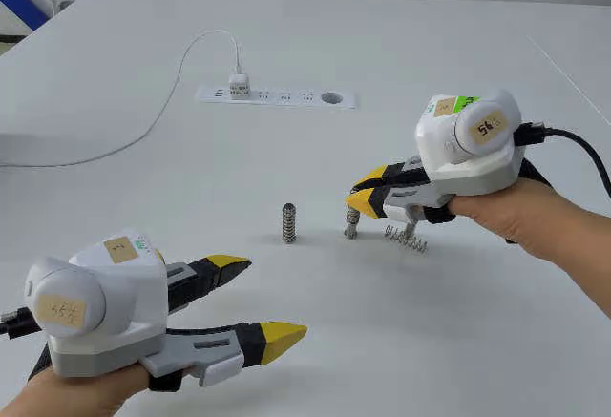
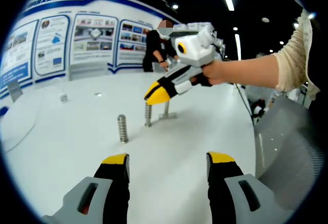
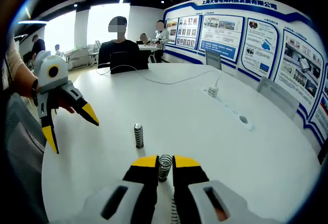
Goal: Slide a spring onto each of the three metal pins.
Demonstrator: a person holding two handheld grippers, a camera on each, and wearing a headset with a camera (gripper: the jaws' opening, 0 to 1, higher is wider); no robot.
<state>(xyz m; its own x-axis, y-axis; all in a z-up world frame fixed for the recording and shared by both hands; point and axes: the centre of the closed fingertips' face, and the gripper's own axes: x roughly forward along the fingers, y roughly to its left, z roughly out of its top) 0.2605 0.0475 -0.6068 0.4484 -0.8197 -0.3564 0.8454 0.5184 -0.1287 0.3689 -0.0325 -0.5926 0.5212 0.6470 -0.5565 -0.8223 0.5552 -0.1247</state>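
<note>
- Head view: looks down on a white tabletop (image 1: 315, 360) with three small metal pins standing in a row near its middle.
- Finds the first pin (image 2: 122, 117) upright with the first spring (image 1: 289, 223) coiled round it, well apart from both claws.
- Puts the right claw (image 1: 355, 198) over the middle pin (image 1: 351, 231), tips angled down at it.
- Right gripper view: jaws drawn close together, pinching the upper end of the middle spring (image 3: 164, 166), which stands upright between the yellow tips.
- Places the third pin (image 2: 166, 108) just beyond the middle one, bare, partly hidden under the right claw's body in the head view.
- Leaves a loose spring (image 1: 405, 239) lying flat on the tabletop at the foot of that third pin.
- Keeps the left claw (image 1: 263, 298) low at the near left, jaws spread wide, nothing between them, well apart from the pins.
- Left gripper view: looks along those parted jaws toward the first pin, right claw beyond it.
- Notes a power strip (image 1: 277, 97) and a white cable (image 1: 162, 116) on the far side.
</note>
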